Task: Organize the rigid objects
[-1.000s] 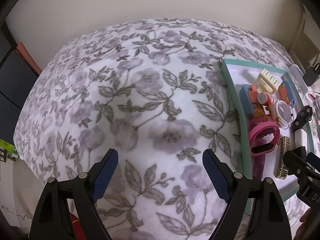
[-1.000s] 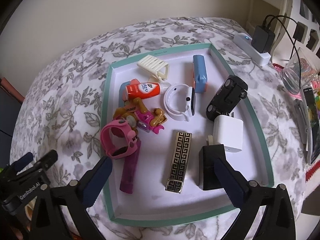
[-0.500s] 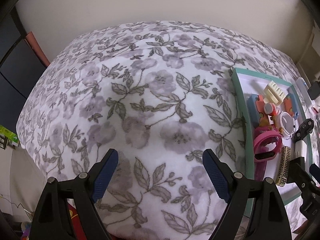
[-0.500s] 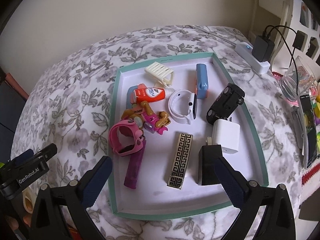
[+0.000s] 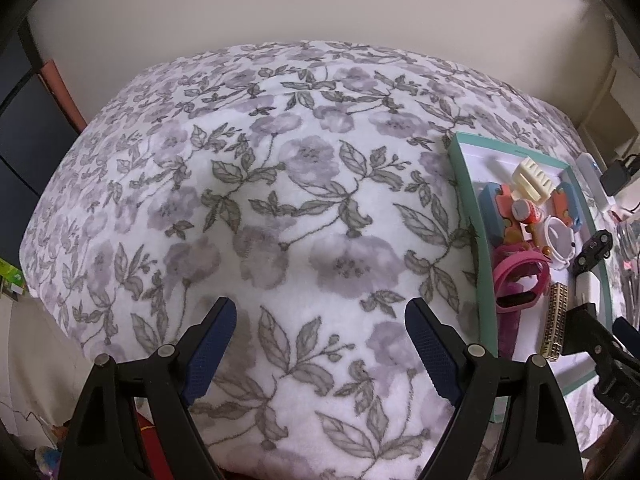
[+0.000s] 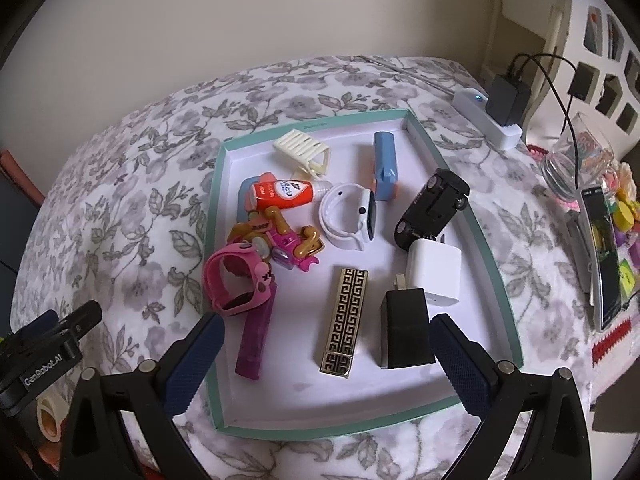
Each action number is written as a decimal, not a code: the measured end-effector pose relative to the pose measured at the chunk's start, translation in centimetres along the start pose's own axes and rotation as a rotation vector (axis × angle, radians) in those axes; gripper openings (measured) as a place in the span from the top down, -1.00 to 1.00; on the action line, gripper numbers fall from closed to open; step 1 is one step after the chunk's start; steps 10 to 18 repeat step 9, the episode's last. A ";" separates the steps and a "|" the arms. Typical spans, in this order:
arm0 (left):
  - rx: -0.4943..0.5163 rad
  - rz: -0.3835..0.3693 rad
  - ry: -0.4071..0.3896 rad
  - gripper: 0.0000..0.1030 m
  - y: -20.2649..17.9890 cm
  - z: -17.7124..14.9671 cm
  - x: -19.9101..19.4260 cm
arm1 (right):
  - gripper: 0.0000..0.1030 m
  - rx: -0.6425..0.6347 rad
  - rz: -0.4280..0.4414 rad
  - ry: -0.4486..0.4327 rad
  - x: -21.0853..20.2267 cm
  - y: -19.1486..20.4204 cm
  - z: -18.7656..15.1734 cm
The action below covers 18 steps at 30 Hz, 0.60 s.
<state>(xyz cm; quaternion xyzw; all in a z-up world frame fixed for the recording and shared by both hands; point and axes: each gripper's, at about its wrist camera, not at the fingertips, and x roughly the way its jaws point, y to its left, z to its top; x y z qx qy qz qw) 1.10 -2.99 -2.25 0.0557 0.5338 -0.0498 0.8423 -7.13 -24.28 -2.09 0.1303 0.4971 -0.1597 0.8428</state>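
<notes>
Right gripper [image 6: 326,354]: jaws spread wide, nothing between the 2 blue pads, clasping nothing. It hangs over the near edge of the shallow teal-rimmed white tray [image 6: 498,276], tilted steeply down.

Just beyond its right pad lies the black rectangular plug-in charger block [image 6: 404,330], nearest of the tray's items, prongs pointing away. Touching its far right corner is the white cube charger [image 6: 434,274]. Left of the black block, apart from it, lies the flat gold-and-black patterned bar [image 6: 346,322]; long axis runs near-to-far, roughly in line with the gripper's pointing direction, so the jaws already straddle its short width. Judgement: either piece could be taken with a short drop and little wrist roll.

Further left: purple translucent stick [image 6: 256,340] under the pink plastic watch band [image 6: 236,282]. Further back: white watch band [image 6: 350,216], black toy car [image 6: 434,206], orange-and-white small bottle [image 6: 282,195], cream hair claw [image 6: 304,150], blue narrow case [image 6: 385,166].

Left gripper [image 5: 320,356]: also released, jaws wide, empty, over bare floral fleece blanket [image 5: 280,200]. The tray sits well to its right, at the frame edge.

Judgement: right hand is clearly nearer all 10 items; left serves only open blanket.
</notes>
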 end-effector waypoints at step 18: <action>0.019 -0.016 -0.021 -0.69 0.3 -0.1 -0.4 | -1.00 -0.047 -0.023 -0.007 0.0 1.8 0.2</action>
